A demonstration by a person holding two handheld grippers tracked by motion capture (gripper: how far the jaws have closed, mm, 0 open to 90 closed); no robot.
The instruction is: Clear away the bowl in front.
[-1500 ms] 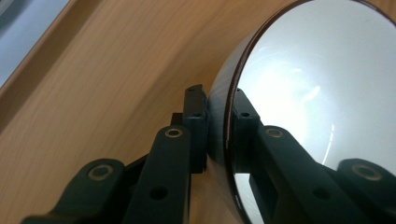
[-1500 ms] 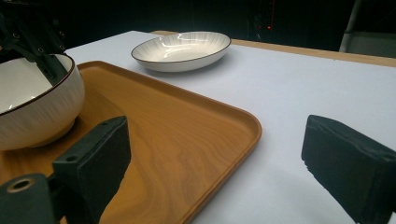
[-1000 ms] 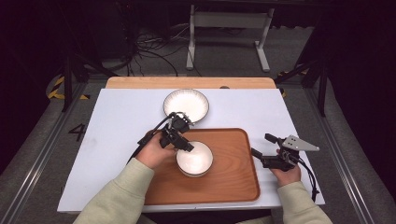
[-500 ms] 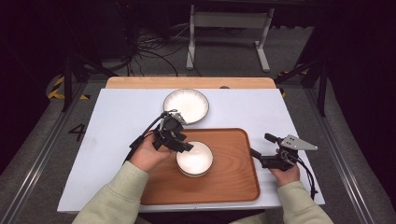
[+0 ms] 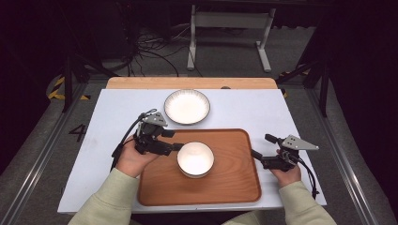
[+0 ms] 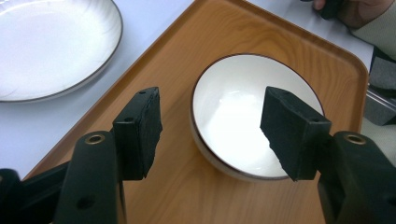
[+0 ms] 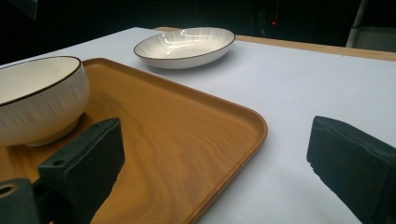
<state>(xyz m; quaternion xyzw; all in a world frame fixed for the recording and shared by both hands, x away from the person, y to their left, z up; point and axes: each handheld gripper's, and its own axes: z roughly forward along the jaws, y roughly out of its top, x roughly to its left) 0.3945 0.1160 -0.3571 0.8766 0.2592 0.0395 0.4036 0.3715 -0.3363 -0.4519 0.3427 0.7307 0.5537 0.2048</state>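
Seen from above, at left: left gripper (image 5: 174, 140) hovering just off the white bowl (image 5: 195, 159), jaws having just been opening, now parted, nothing between them; in the left gripper view, rim of the bowl lying beyond and between the black pads (image 6: 140, 130), untouched. Bowl upright on the wooden tray (image 5: 234, 183), left of centre. Behind the tray, on the white bench (image 5: 244, 110), a shallow white plate (image 5: 187, 106), apart from both. At right: right gripper (image 5: 260, 146) just off the tray's right edge, jaws wide, empty.
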